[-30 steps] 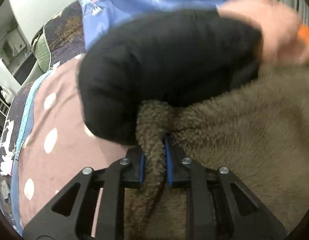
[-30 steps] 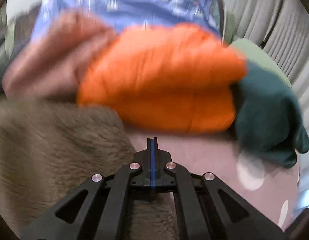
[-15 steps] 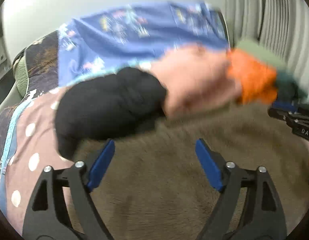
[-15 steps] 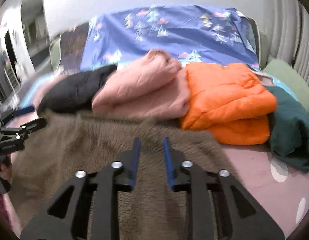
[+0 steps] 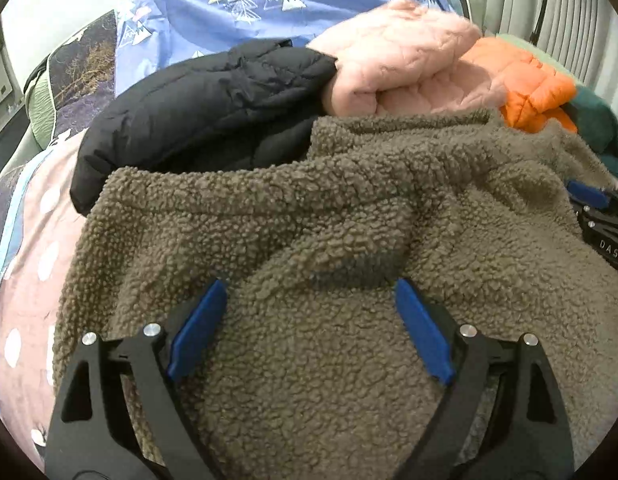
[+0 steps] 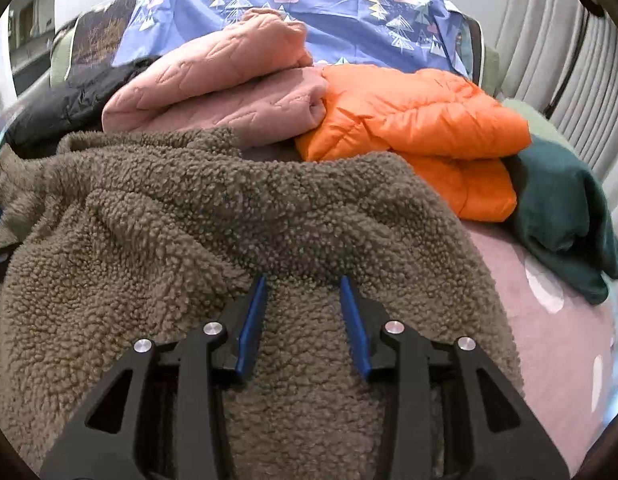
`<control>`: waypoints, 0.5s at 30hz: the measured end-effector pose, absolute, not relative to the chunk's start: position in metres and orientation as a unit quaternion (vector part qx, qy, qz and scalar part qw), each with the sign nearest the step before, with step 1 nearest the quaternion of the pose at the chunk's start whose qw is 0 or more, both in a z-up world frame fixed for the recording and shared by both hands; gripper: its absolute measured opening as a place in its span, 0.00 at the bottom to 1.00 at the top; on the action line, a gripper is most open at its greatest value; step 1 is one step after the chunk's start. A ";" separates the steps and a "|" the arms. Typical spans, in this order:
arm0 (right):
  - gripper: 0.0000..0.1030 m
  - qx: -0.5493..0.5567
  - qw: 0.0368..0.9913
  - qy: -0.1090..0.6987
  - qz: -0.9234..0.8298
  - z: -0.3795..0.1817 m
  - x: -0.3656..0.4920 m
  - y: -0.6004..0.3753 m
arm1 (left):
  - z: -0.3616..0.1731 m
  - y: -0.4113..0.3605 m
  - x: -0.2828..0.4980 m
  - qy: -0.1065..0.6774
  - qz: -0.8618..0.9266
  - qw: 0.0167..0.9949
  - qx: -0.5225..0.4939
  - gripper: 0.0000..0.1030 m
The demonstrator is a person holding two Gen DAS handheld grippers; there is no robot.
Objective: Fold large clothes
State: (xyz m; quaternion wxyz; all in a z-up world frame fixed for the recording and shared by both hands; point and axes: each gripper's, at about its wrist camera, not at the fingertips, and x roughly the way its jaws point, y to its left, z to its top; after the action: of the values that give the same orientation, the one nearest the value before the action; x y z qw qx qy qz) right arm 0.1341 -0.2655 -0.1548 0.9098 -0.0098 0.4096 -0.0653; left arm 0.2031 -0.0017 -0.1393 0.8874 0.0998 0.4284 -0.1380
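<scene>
Fleece fills the left wrist view: the brown fleece garment (image 5: 349, 220) lies bunched on the pink dotted bedspread (image 5: 33, 280), directly under and ahead of the left gripper (image 5: 311, 328), spreading from 9 o'clock across to 3 o'clock, its folded far edge running side to side near 12 o'clock. The left jaws stand wide apart, with pile showing between them but nothing pinched. At 3 o'clock the right gripper (image 5: 597, 220) peeks in, over the same garment. In the right wrist view the fleece (image 6: 229, 220) again sits below and ahead, mostly from 12 round to 9 o'clock, bare bedspread at 3 o'clock. The right gripper (image 6: 303, 320) has just been opening; its jaws are partly apart, clamping nothing. Both hands look equally near, so the next grab probably takes the long side-to-side edge.
</scene>
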 end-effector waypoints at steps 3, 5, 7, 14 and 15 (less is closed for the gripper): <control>0.39 0.016 0.911 0.409 -0.054 -0.146 0.130 -0.274 | -0.125 0.026 0.193 0.416 -0.141 0.897 0.049 0.86; 0.41 0.059 0.916 0.393 -0.050 -0.125 0.110 -0.282 | -0.100 0.050 0.176 0.376 -0.142 0.915 0.017 0.86; 0.54 0.080 0.927 0.362 -0.060 -0.109 0.091 -0.290 | -0.088 0.060 0.168 0.350 -0.134 0.927 0.017 0.86; 0.61 0.047 0.915 0.383 -0.117 -0.147 0.077 -0.302 | -0.160 0.076 0.204 0.458 -0.076 0.885 0.025 0.96; 0.61 0.021 0.916 0.380 -0.128 -0.145 0.077 -0.294 | -0.153 0.074 0.202 0.455 -0.070 0.887 0.034 0.96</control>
State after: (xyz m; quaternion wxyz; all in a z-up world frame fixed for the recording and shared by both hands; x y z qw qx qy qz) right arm 0.0767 -0.2939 -0.1453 0.9157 0.0210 0.3802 -0.1283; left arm 0.2023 0.0743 -0.1528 0.8872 0.0335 0.4548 -0.0700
